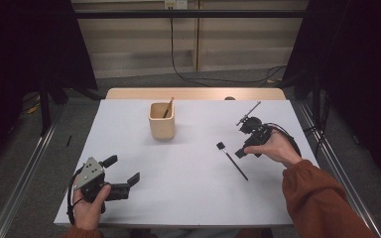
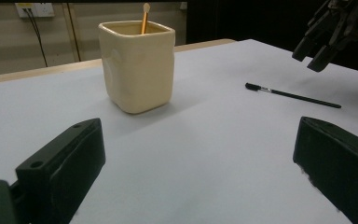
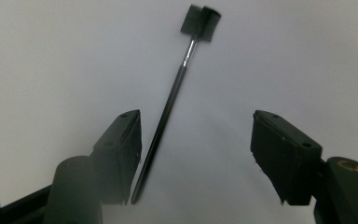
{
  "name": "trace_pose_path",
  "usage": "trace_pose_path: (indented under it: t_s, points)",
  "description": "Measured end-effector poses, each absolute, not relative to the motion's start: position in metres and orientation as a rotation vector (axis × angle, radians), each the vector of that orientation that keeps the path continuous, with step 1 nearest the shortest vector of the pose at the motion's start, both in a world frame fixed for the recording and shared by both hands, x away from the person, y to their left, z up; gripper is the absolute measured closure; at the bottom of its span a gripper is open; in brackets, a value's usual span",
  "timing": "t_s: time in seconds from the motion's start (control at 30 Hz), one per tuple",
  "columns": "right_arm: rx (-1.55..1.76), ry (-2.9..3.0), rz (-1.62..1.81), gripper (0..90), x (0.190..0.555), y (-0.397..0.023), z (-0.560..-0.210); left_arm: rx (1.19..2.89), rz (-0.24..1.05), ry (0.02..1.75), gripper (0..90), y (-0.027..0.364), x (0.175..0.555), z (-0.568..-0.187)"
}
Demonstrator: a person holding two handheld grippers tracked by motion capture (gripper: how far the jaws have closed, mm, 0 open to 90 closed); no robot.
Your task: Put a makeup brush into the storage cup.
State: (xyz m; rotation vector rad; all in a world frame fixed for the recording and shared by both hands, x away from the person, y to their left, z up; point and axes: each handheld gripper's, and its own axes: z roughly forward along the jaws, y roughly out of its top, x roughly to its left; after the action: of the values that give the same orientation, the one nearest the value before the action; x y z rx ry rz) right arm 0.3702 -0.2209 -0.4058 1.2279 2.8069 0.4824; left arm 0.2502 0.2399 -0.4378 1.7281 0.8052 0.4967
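A thin black brush [image 1: 233,161] lies flat on the white table [image 1: 178,193], right of centre, its square head [image 1: 221,146] toward the cup. My right gripper [image 1: 243,149] hovers just above and to the right of it, open. In the right gripper view the brush [image 3: 170,102] runs up between the jaws, close to the left jaw, and the gripper [image 3: 196,158] holds nothing. A cream square cup [image 1: 161,120] stands at the back centre with a brown-handled stick [image 1: 168,106] in it. My left gripper [image 1: 123,170] rests open near the front left, facing the cup [image 2: 137,65].
A wooden strip [image 1: 193,93] borders the table's far edge. Dark curtains hang on both sides and a cable [image 1: 203,79] lies on the floor behind. In the left gripper view the right gripper [image 2: 328,32] hangs above the black brush [image 2: 291,94].
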Motion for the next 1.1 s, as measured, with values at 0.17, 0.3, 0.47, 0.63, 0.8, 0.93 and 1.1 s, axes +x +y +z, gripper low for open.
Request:
trace_pose_path:
  t_s: [0.17,0.3,0.47,0.63,0.8,0.93,1.1]
  points:
    - [1.271,2.888,0.374,38.8,0.371,-0.215,-0.416,1.731,0.5,0.805,2.2,0.24,0.25,-0.438]
    - [1.309,2.932,0.346,44.8,0.373,-0.214,-0.423,1.738,0.489,0.792,2.1,0.24,0.251,-0.438]
    - [1.336,2.955,0.318,50.8,0.372,-0.211,-0.429,1.74,0.49,0.791,2.1,0.239,0.251,-0.438]
    - [1.358,2.961,0.303,56.1,0.37,-0.209,-0.436,1.742,0.494,0.788,2.1,0.239,0.251,-0.438]
    - [1.336,2.975,0.291,61.9,0.37,-0.205,-0.438,1.742,0.503,0.772,2.4,0.239,0.25,-0.438]
    - [1.335,2.975,0.275,65.3,0.369,-0.203,-0.442,1.744,0.503,0.774,2.3,0.239,0.249,-0.438]
    - [1.326,2.971,0.24,68.2,0.37,-0.198,-0.444,1.745,0.5,0.776,2.3,0.239,0.25,-0.438]
